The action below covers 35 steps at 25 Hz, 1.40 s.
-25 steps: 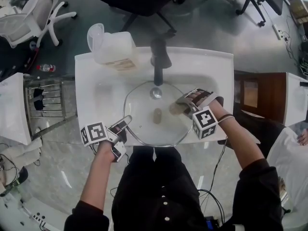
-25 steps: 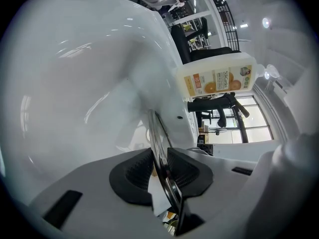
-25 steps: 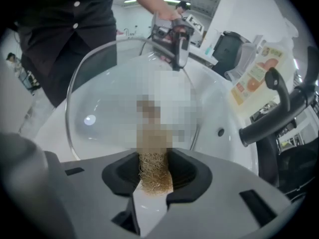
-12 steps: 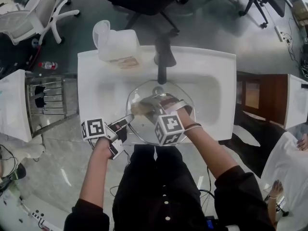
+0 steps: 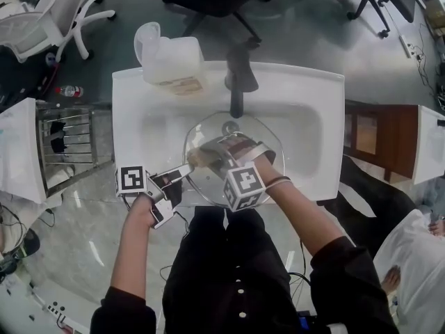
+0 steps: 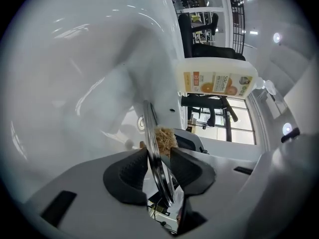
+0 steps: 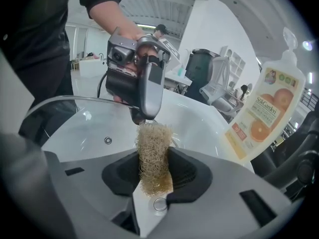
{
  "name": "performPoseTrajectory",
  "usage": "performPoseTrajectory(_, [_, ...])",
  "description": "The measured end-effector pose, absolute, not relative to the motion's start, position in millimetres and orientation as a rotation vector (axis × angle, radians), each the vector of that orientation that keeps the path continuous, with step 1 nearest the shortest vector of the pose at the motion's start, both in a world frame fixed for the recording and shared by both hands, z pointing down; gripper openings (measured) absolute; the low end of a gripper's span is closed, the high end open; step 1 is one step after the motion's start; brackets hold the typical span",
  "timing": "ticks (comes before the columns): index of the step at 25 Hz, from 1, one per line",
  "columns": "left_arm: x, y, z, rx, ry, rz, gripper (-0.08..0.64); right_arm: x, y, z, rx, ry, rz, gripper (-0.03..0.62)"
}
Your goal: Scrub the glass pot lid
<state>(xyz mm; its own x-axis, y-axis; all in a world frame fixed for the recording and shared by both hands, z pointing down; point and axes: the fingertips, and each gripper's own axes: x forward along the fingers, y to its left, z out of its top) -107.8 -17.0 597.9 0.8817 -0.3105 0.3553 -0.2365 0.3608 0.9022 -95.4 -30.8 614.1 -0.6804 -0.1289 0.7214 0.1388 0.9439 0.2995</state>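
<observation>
Glass pot lid [image 5: 205, 134] is clear, round, seemingly metal-rimmed.

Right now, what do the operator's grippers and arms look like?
Both the left gripper and right gripper have pale grey bodies, black ribbed pads and a white cube with black square markers. A black cable trails from the left one. Black sleeves; a thin band on the right wrist. The left gripper's jaws have just been opening, the glass lid's rim between them.
</observation>
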Motion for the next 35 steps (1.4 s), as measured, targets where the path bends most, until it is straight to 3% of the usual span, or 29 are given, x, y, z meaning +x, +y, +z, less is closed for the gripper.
performPoseTrajectory(6, [-111.0, -13.6, 603.7, 1.202, -0.539, -0.039, 0.106, -75.9, -13.6, 615.4, -0.103, -2.271, -0.445, 0.146])
performPoseTrajectory(26, [-109.1, -14.2, 601.4, 1.227, -0.535, -0.032, 0.107, 81.2, 8.0, 630.0, -0.5, -2.002, -0.531, 0.144])
performPoseTrajectory(35, [-109.7, -13.4, 602.5, 1.222, -0.546, -0.032, 0.107, 96.1, 8.5, 624.6, -0.575, -1.942, -0.572, 0.146])
